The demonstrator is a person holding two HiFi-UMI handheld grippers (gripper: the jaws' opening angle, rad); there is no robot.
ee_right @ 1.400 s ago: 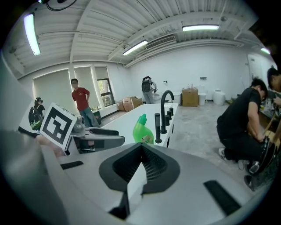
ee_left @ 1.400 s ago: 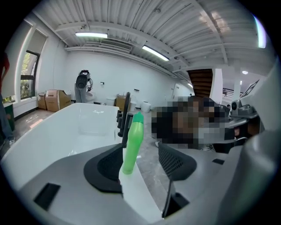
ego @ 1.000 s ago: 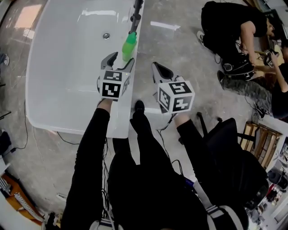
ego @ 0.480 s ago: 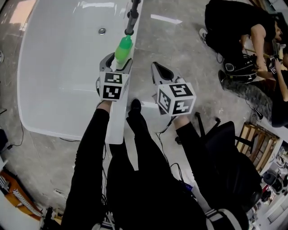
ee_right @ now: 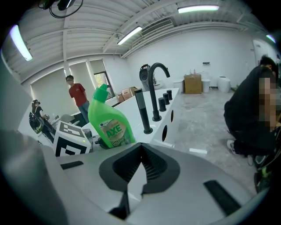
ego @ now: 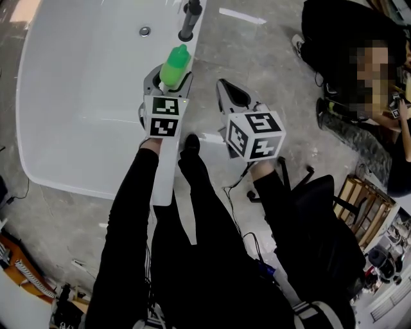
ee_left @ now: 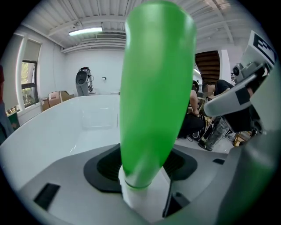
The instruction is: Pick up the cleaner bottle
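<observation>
Since a second ago the left claw point(ego: 171, 80) has slid forward along the rim of the white glossy bathtub point(ego: 83, 96) and the green plastic cleaner bottle point(ego: 175, 64) now sits right between its jaws instead of just ahead of them. In the left gripper view the green body point(ee_left: 153, 88) fills the middle, with the dark pads pressed in on both sides, so the claw is closed onto the bottle. It's over the tub's right-hand rim, just short of the black cylindrical tap post point(ego: 189, 19); I can't tell if the base is touching the rim or already off it. From the right gripper view the bottle point(ee_right: 109, 121) stands roughly upright, cap on top, label facing that camera, with the curved black faucet point(ee_right: 153, 88) behind it. The right claw point(ego: 225, 93) hangs beside the tub over the grey concrete floor point(ego: 257, 51), jaws brought together with nothing in them. A person in black point(ego: 340, 38) sits on the floor off to the right.
</observation>
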